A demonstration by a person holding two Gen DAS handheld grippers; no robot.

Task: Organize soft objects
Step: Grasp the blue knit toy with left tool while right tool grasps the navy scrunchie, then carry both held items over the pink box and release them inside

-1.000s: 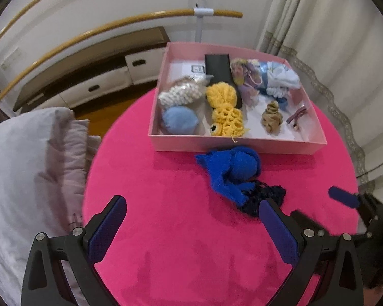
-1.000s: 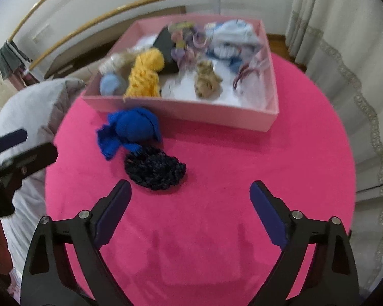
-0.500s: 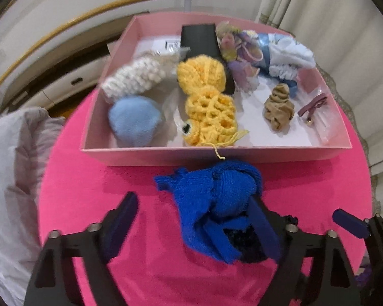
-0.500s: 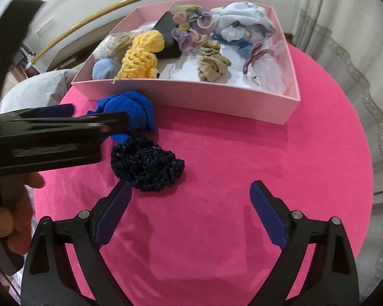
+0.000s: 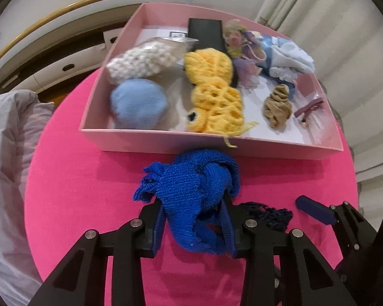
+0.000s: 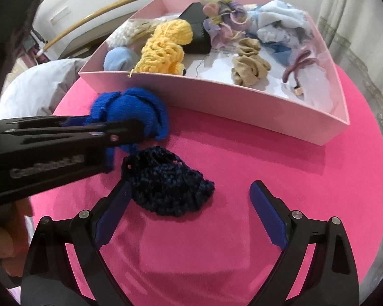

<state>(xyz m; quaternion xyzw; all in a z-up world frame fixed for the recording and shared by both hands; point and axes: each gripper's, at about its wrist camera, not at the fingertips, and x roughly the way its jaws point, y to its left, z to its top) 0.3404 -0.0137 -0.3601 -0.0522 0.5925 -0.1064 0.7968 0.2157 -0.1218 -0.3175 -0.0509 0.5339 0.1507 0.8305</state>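
A bright blue knitted piece (image 5: 191, 188) lies on the pink round table (image 5: 89, 191) just in front of the pink box (image 5: 217, 145). My left gripper (image 5: 194, 219) is shut on the blue knitted piece; it also shows in the right wrist view (image 6: 130, 107), with the left gripper (image 6: 125, 130) coming in from the left. A dark navy crochet piece (image 6: 166, 183) lies on the table beside it. My right gripper (image 6: 189, 216) is open and empty, its left finger touching the navy piece's near edge.
The pink box holds several soft things: a yellow crochet toy (image 5: 214, 97), a light blue ball (image 5: 138, 104), a white knit (image 5: 140, 61), a tan scrunchie (image 5: 278, 104), pale blue cloth (image 5: 288, 58). A grey cushion (image 5: 10, 153) lies left of the table. Curtains hang on the right.
My left gripper moved forward and closed on the blue knitted piece. My right gripper moved closer to the navy crochet piece and stays open.
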